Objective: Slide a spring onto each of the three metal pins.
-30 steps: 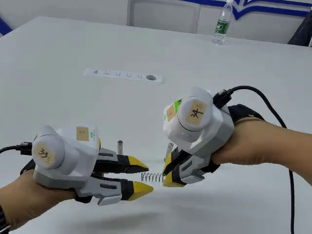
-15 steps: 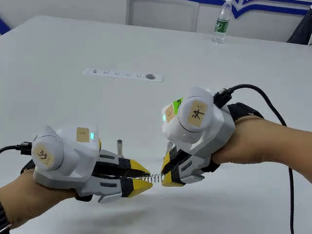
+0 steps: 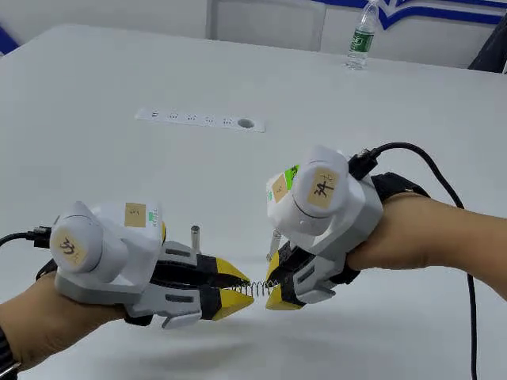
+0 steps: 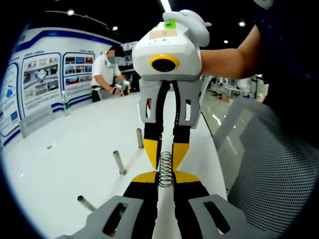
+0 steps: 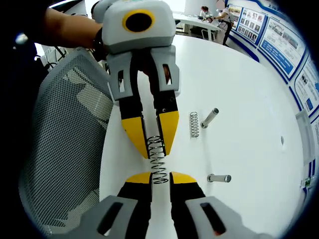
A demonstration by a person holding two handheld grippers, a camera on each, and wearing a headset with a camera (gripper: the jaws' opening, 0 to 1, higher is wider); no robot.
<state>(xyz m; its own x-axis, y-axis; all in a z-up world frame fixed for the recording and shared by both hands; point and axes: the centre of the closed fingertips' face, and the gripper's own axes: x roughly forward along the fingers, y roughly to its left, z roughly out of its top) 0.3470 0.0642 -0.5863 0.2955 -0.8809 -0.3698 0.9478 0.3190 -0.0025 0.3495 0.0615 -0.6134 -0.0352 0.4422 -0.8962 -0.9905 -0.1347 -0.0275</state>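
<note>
Left tool (image 3: 238, 289) facing right tool (image 3: 271, 291), spring (image 3: 259, 289) between (both ends gripped)

Left claw (image 3: 247, 286) and right claw (image 3: 272, 286) yellow-tipped; spring (image 3: 260, 288) silvery; table (image 3: 119, 174) white.

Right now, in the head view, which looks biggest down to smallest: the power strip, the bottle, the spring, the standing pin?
1. power strip, the longest shape.
2. bottle, close behind; it stands farther away, so it looks small.
3. spring and standing pin look about alike, so I won't rank them.
</note>
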